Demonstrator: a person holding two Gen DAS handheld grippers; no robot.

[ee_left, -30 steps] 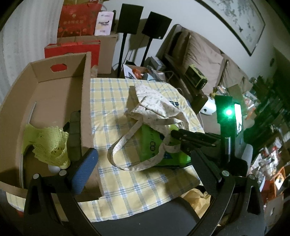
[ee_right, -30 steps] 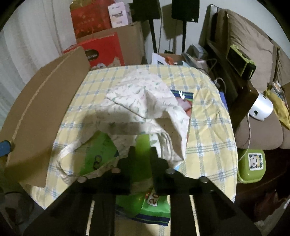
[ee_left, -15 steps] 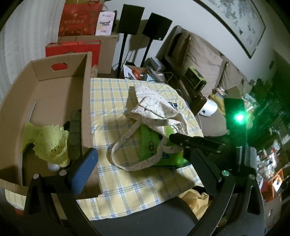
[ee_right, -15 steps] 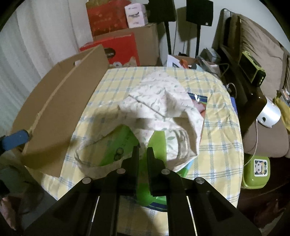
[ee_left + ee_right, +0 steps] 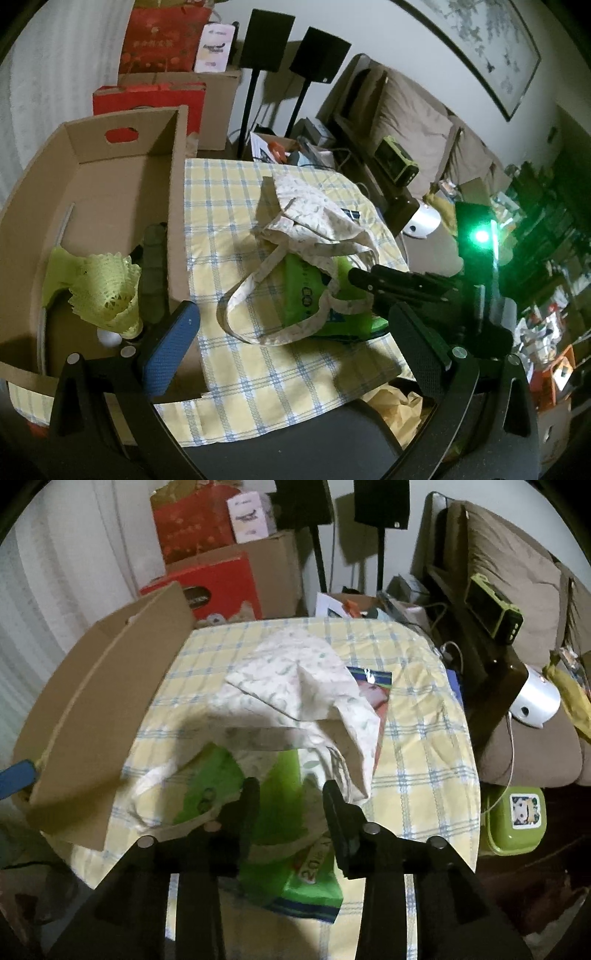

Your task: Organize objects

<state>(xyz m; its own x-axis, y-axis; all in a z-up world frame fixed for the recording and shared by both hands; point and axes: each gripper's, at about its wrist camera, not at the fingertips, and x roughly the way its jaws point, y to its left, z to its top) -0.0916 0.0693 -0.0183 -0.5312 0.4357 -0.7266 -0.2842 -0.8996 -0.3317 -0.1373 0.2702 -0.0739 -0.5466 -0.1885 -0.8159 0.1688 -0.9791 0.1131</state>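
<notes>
Since a second ago, the right gripper (image 5: pixel 290 794) has gone from fingers nearly shut to parted, and now hovers over the near end of the green package (image 5: pixel 273 775), jaws apart with nothing between them. That package lies directly ahead of and below it on the checked tablecloth (image 5: pixel 417 760), half tucked inside the floral cloth tote bag (image 5: pixel 291 698).

The left gripper (image 5: pixel 291 354) hangs wide open and empty; its blue-padded finger (image 5: pixel 168 350) sits beside the near corner of the cardboard box (image 5: pixel 110 184), which lies ahead to its left and holds a yellow lacy item (image 5: pixel 107 295). The tote and package lie ahead, between its fingers in view.

The tote looks limp and light, likely to sag and drag its contents; its long strap (image 5: pixel 251 291) offers the easiest hold. The package seems soft, crinkly plastic, possibly slippery, best pinched at its exposed near edge.
</notes>
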